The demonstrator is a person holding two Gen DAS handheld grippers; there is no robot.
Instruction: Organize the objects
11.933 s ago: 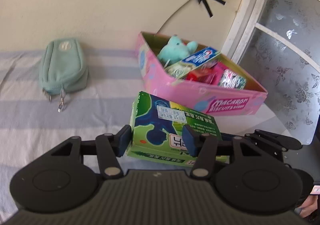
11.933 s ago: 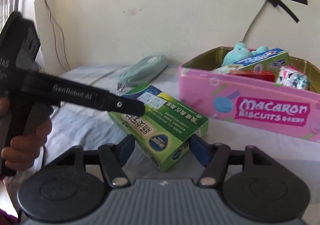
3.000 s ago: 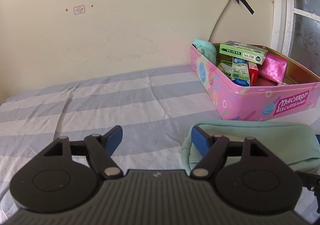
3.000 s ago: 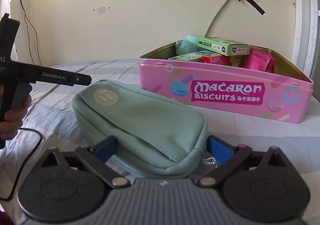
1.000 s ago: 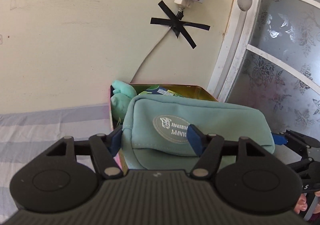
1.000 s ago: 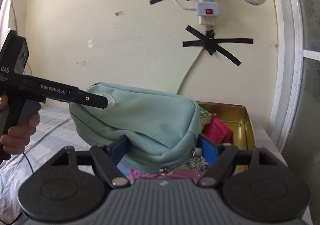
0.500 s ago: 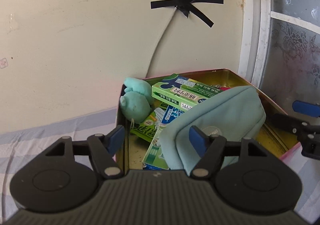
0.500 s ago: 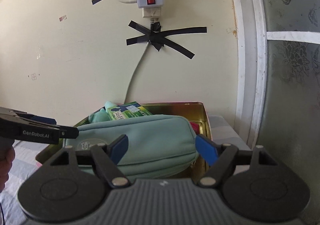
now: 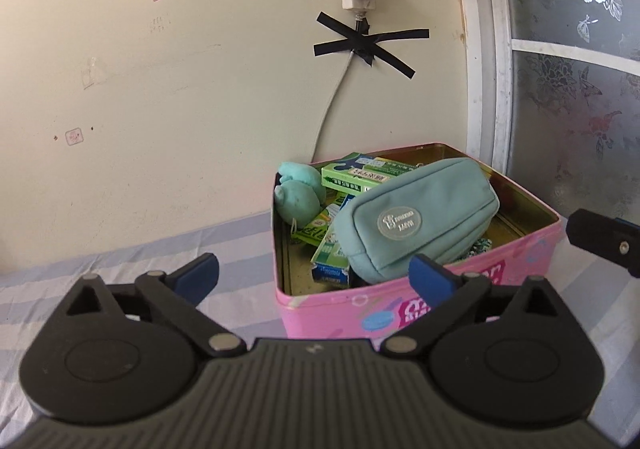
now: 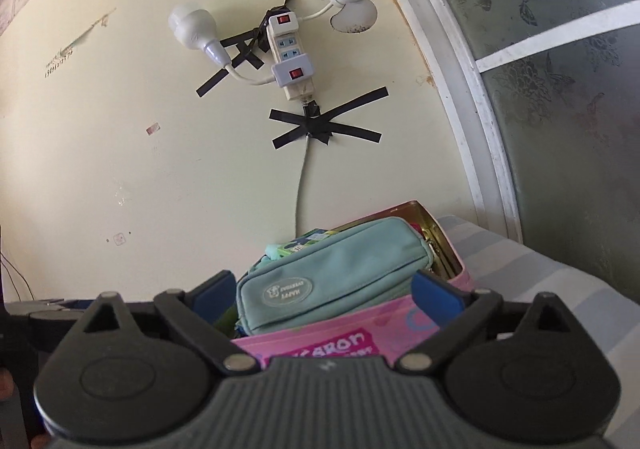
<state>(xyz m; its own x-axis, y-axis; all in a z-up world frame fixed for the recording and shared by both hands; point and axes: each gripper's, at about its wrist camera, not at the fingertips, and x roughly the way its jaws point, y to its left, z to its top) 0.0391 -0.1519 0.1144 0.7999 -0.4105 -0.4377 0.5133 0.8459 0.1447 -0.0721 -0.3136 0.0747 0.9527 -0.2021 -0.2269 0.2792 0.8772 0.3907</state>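
Hovering just short of the pink tin, the left gripper has its jaws spread wide with nothing between them. The right gripper is the same, jaws wide and empty, with the tin's lettered wall right ahead of them. Past both pairs of jaws, the teal pouch lies tilted inside the tin, propped on the clutter there, badge side up. Left of the pouch and further in are green boxes and a teal plush toy. The tin stands on a striped bed sheet. Beyond, on the cream wall, a power strip hangs above a cross of black tape.
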